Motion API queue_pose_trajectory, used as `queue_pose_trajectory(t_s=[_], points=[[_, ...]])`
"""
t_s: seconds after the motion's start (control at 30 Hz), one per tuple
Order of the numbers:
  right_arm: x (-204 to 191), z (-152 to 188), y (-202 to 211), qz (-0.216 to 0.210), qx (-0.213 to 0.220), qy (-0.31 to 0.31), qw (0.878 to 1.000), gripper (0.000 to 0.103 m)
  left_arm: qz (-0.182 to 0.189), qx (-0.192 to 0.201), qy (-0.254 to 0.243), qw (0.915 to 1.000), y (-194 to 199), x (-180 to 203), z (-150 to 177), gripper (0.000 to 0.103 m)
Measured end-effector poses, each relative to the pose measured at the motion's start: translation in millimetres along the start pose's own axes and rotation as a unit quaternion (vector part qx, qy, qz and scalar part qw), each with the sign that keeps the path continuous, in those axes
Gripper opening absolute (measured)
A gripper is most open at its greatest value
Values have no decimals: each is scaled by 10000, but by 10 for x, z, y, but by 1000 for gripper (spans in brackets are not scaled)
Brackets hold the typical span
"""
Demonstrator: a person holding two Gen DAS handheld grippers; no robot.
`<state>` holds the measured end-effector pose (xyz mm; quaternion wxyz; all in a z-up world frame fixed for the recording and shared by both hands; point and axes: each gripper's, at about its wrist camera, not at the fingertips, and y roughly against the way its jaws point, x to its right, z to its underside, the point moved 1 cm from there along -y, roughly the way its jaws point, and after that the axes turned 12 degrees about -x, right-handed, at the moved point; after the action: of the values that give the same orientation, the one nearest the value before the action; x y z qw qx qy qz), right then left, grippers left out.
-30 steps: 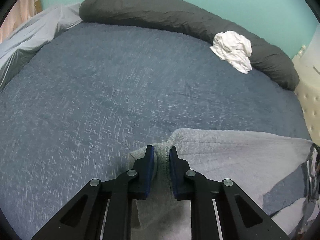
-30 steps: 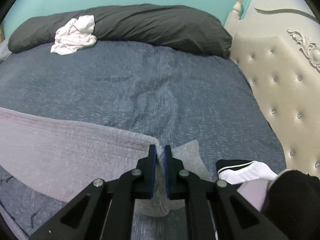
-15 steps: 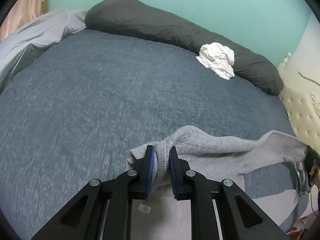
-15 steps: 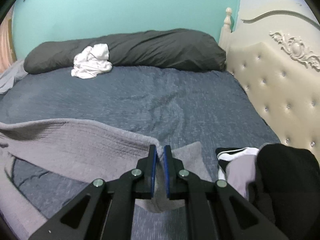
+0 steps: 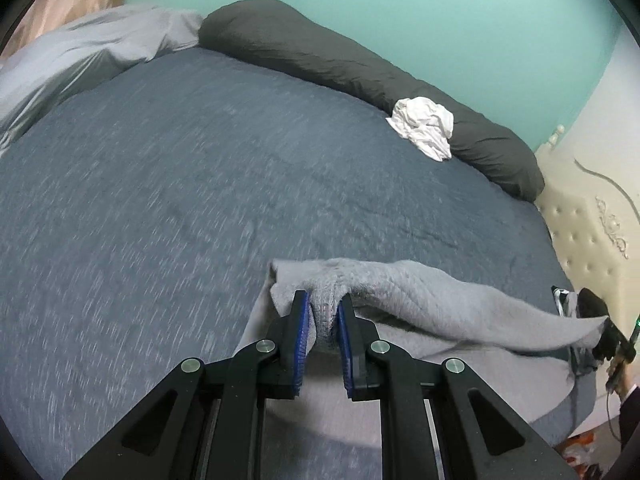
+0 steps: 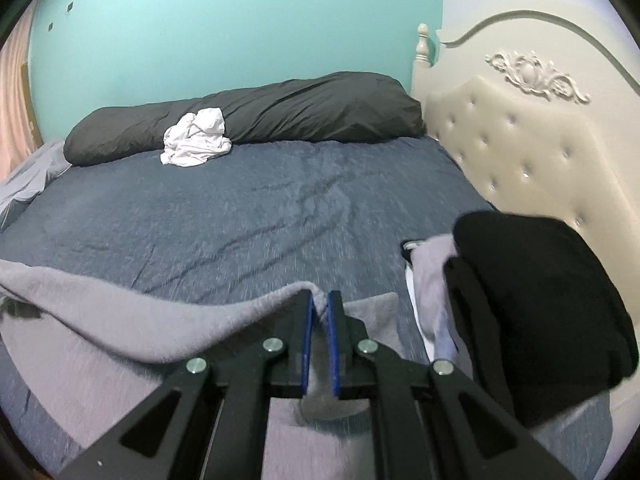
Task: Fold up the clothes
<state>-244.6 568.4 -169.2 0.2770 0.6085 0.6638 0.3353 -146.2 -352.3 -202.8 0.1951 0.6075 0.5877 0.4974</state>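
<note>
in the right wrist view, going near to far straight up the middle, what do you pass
right gripper shut on the grey garment → bare stretch of blue bedspread → crumpled white cloth → long dark pillow → teal wall

Both fisheye views are mounted just behind their gripper fingers, looking forward and slightly down across the bed (image 5: 168,184) toward the teal wall (image 6: 240,24). Gripped grey cloth (image 5: 420,292) is seen close below each lens. The dark bolster (image 6: 280,116), white bundle (image 5: 426,126) and headboard (image 6: 520,152) are shared, well ahead.
</note>
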Motion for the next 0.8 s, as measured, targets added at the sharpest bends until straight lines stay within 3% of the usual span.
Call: queue_pose_trajectory(t_s=[0.33,0.8], points=[[47,749,69,-36,-309,-263,9992,7,23,-204,297,9993,22,-298,486,14],[156,1521,-143,-152,-860,-683,9938,7,-128,-560,601,9965,-217,-463,679,14]])
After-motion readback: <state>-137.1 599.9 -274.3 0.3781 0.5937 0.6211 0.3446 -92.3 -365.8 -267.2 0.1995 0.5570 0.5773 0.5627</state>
